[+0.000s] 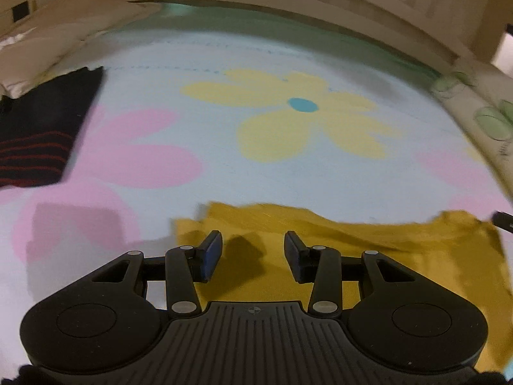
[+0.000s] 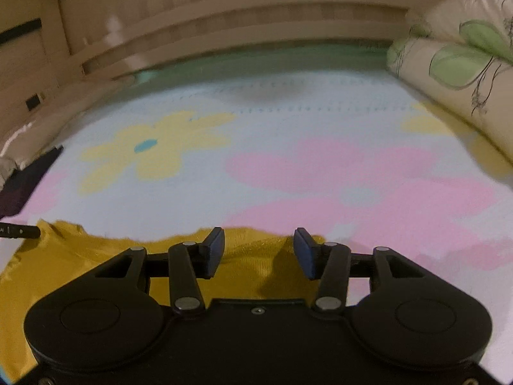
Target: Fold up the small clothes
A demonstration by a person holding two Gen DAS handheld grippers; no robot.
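Flowered bedsheet [image 1: 288,166], wooden headboard [image 2: 256,16], mustard garment [image 1: 352,240], left tongs [image 1: 253,255] and right tongs [image 2: 259,253] wide open, empty.

No text, label, brand or number can be read here. The black bar [image 2: 20,231] at the left edge carries small pale marks (too blurred to make out).

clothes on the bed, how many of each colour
mustard yellow garment: 1
black garment with red stripes: 1
total: 2
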